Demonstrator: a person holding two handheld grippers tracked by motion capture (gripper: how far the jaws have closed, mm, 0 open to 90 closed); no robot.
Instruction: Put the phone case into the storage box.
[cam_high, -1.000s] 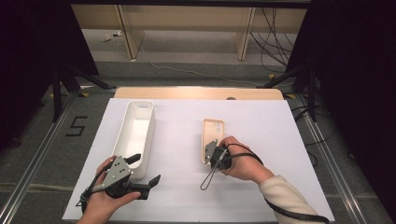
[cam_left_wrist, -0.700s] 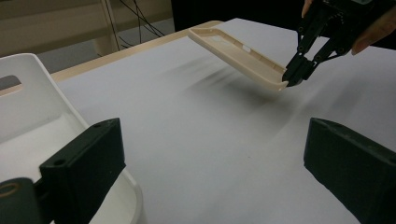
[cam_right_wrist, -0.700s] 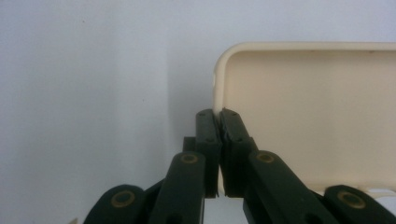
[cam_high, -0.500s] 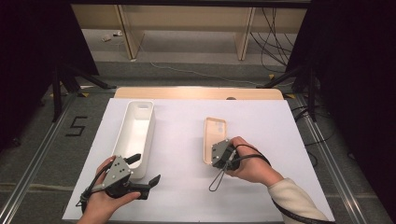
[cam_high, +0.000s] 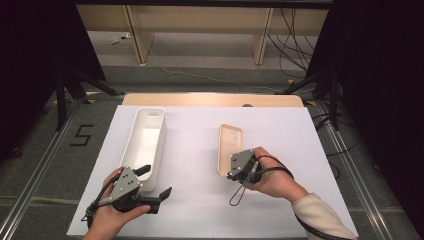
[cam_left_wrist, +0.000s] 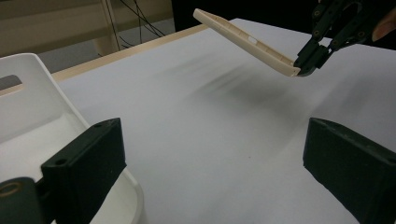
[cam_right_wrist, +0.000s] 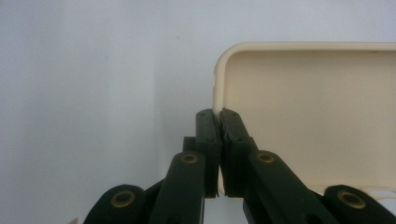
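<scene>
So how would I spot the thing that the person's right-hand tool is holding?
Start at the white sheet that covers the table, then look to its right half, in front of the person's right hand. There the right tool pinches one end of a flat cream lid, lifted clear of the sheet. The long white bin at left is deeper and paler.

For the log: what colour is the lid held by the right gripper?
Cream-beige lid, pinched at its rim by the right gripper; the right gripper view shows it best.
</scene>
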